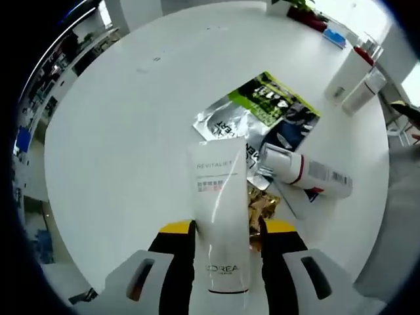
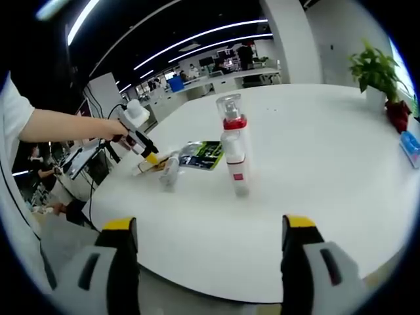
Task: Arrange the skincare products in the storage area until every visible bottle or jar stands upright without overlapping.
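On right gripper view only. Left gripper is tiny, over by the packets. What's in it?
Observer: A white tube, held between the jaws of the left gripper.
Operator: Anything lying down near it?
Observer: Yes. A white bottle with a red band lies on its side across the flat packets.
Operator: Anything else under the tube?
Observer: A crumpled gold packet lies on the table right beside it.

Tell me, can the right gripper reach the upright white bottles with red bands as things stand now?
Probably yes: the right gripper is open, and bare white table lies between its jaws and the upright white bottles with red bands; nothing blocks the way.
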A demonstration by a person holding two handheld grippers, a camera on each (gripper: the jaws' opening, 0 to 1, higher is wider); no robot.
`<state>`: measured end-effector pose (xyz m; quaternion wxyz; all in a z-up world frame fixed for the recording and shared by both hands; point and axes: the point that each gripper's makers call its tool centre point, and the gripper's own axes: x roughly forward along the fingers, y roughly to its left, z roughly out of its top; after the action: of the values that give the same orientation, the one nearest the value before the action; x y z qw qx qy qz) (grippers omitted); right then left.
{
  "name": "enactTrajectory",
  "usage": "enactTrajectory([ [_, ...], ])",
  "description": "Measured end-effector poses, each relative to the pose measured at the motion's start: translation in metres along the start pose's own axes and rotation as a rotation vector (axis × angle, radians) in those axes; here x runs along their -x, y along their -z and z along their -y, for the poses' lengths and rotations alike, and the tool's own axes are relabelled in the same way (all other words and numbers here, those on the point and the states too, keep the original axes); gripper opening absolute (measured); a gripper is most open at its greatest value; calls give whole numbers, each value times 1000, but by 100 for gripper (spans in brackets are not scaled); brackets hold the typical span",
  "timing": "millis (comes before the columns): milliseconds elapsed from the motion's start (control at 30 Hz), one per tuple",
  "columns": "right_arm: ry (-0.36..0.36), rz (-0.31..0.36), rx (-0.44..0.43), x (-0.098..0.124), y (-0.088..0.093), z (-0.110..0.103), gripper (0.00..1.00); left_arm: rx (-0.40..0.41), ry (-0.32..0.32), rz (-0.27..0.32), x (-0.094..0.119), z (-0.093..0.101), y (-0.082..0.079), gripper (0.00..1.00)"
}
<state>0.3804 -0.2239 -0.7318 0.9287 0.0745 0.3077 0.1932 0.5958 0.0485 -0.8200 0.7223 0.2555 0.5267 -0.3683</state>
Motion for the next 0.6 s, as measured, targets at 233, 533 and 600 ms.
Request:
enactTrajectory([
  [233, 3, -4, 1, -1, 1, 0, 91, -10, 0, -25, -5, 1, 2, 32],
  [533, 4, -9, 3, -1, 1, 0, 91, 8, 0, -18, -6, -2, 3, 30],
  [600, 5, -8, 4, -1, 1, 0, 91, 22, -1, -12, -6, -2, 3, 30],
])
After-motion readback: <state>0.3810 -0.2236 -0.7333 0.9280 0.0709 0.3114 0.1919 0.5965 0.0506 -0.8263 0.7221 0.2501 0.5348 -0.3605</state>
